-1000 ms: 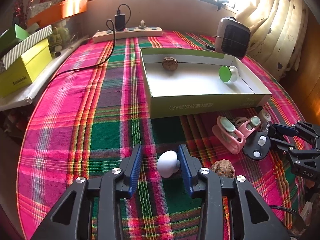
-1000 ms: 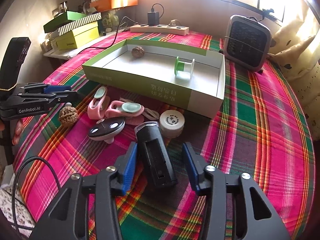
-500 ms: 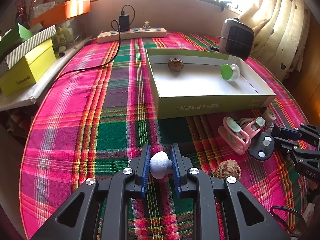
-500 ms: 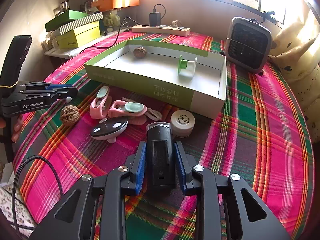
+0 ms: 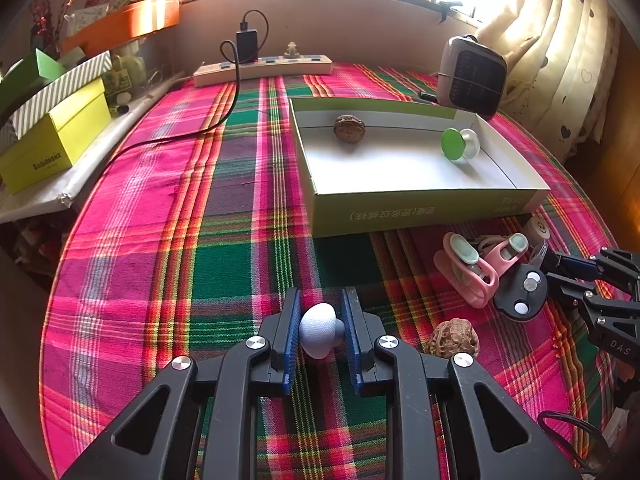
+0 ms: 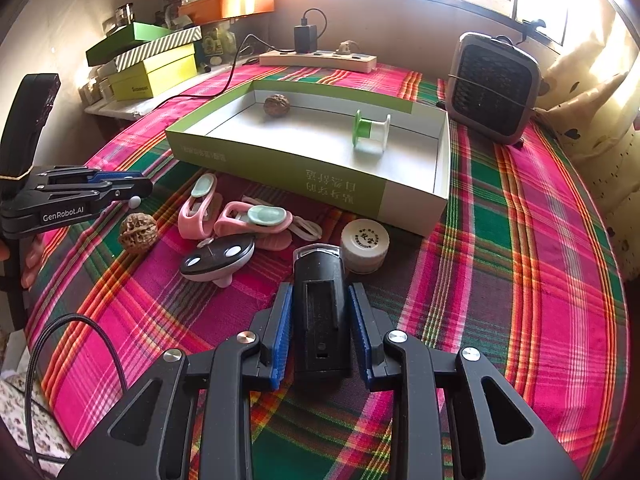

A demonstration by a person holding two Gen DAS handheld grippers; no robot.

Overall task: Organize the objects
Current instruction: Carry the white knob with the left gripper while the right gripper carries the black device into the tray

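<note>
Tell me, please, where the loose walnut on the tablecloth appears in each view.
Left wrist view: the loose walnut is at lower right, just right of the left tool.
Right wrist view: the walnut is at left, below that tool's tip.
Shared landmark: the pink clips nearby.

Wide open plaid tablecloth [image 5: 168, 248] on the left!
Pink clips [image 6: 224, 216], walnut [image 6: 138, 229] crowd the green box [image 6: 280, 176] front.

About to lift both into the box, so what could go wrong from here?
1. The white knob is rounded and pinched near its edge by the left tongs; it may pop out.
2. The right tongs grip the black device near one end; it could tilt and bump the white jar.
</note>
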